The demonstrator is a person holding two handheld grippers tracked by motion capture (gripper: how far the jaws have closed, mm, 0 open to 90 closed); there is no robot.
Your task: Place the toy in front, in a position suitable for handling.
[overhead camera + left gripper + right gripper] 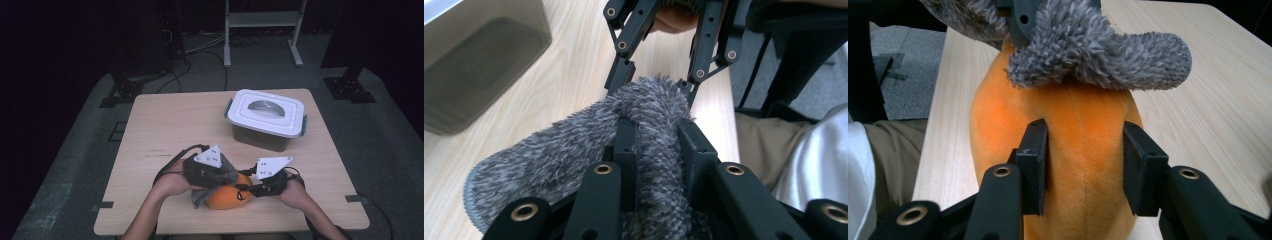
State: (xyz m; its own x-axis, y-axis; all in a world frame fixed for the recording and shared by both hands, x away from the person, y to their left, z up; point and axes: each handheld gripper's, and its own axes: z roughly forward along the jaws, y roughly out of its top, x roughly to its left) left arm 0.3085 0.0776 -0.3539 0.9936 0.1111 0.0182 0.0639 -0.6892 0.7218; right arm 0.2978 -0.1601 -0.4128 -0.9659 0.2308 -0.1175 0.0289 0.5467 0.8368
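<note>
Grey shaggy plush fabric (pixel 574 150), draped over a rounded orange plush toy (pixel 1073 150) at the wooden counter's (pixel 165 125) near edge, is clamped in the left tool (pixel 656 145). The right tool (pixel 1083 165) straddles the orange body, pads pressing its sides. Judging by this, a pulling-apart step is under way; next needs steady opposing tension. No legible writing.

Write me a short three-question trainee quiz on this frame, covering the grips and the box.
1. What does the left gripper clamp?
2. True or false: the white lid is off the storage box.
3. The right gripper has its jaws around: A) the box handle, B) the orange plush toy, C) bare table.

Key
1. The grey fuzzy cloth, pinched between its jaws.
2. False: the lid sits on the box.
3. B; both pads touch the plush.
</note>
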